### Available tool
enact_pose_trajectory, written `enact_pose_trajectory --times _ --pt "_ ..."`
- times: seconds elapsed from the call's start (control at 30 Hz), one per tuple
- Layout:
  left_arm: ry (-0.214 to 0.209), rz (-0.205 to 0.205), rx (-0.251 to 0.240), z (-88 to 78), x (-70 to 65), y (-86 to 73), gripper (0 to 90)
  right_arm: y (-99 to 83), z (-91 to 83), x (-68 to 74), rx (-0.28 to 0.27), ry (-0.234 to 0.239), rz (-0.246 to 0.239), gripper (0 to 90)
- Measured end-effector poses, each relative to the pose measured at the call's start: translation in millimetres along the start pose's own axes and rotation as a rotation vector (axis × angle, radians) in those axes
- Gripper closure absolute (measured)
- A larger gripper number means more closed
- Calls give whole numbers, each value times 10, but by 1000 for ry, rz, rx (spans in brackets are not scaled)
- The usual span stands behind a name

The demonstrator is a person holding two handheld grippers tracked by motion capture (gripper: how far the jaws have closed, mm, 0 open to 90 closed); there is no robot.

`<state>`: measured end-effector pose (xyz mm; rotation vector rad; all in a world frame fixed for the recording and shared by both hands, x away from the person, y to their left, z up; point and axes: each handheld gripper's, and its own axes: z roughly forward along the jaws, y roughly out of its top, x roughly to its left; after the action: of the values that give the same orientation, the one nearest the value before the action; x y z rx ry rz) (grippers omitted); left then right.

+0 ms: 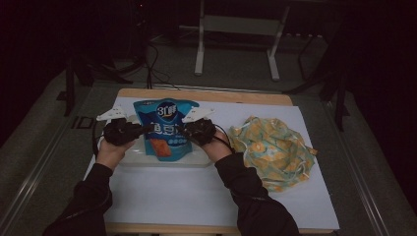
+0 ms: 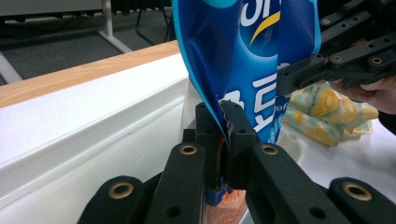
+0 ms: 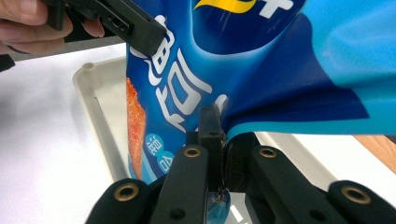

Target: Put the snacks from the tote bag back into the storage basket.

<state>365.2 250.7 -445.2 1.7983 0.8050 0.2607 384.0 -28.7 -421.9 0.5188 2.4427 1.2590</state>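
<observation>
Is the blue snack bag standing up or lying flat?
Standing up. The blue snack bag hangs upright over the white tray, pinched by the left gripper and right gripper.

"3" and white lettering on blue snack bag (image 1: 165, 129)

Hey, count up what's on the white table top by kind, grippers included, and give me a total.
Blue snack bags: 1, the blue snack bag, held upright over the tray
White trays: 1, the white tray under the bag
Patterned cloth items: 1, the yellow and green cloth beside the tray
Grippers: 2, the left gripper and the right gripper, each shut on a side edge of the bag
Total: 5
</observation>
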Motion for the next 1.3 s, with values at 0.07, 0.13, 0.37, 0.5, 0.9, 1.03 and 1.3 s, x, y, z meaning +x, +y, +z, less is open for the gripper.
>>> enact_pose_trajectory --times 0.07,0.13,0.37,0.5,0.9,1.03,1.3 --pt "-11 -2 -8 -13 7 -31 874 -8 -9 28 -2 -3 -11 884" --pt "-20 2 -9 -25 7 -46 872 -16 -16 52 -3 -7 -21 883" --pt "-38 1 -8 -38 0 -55 835 -47 -39 72 -11 -6 -27 868" --pt "-46 -11 -12 -48 -3 -63 728 -67 -62 40 -31 17 2 809" --pt "-43 13 -20 -132 -66 -9 435 -96 -164 -38 -56 71 66 450" --pt "-22 7 -15 -171 -83 -17 287 -129 -244 -95 -69 76 91 377" --pt "-26 -13 16 -223 -142 -141 137 -200 -407 -178 -79 76 109 205"
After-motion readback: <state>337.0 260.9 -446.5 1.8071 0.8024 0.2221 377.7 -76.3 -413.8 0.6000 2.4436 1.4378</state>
